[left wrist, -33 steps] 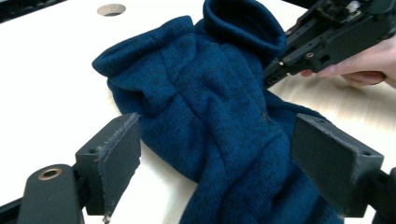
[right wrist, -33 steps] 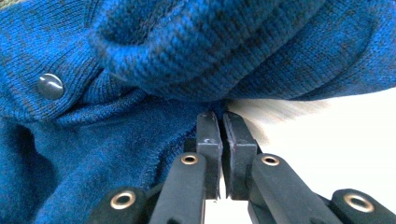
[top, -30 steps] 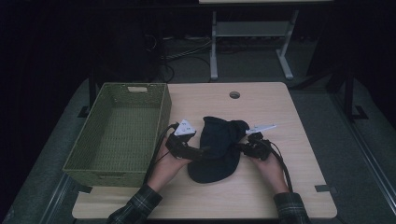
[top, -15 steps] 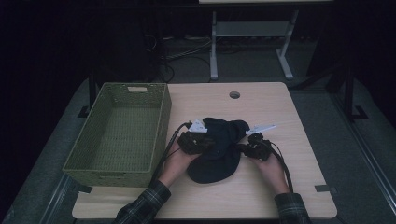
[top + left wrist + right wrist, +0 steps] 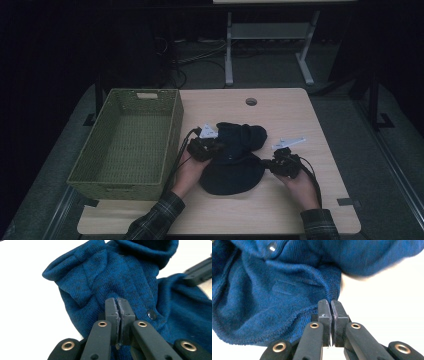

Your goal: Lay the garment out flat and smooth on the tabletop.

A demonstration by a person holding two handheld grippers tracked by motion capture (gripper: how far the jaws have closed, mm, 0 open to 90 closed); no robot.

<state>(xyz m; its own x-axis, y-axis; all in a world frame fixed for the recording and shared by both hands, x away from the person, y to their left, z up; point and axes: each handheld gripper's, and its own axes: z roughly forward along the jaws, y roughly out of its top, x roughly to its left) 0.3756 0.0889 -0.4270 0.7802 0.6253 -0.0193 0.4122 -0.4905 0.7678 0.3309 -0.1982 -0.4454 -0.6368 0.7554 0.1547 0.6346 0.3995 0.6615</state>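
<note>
The left gripper's [image 5: 117,315] fingers [image 5: 111,315] have just been closing and now pinch a fold of the blue knit garment [image 5: 120,277] near a dark snap button [image 5: 151,314], while the right gripper's [image 5: 330,315] fingers [image 5: 324,315] are clenched on the garment's ribbed hem. The garment lies crumpled on the table [image 5: 300,115] between both grippers, just right of a green basket [image 5: 172,130], with a white tag [image 5: 290,142] beside the right gripper

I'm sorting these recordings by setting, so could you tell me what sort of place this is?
Probably a lab or studio set up for recording, not a home: a plain wooden table with a cable hole, dark surroundings, loose cables on the floor, and a bare white desk frame behind.
</note>
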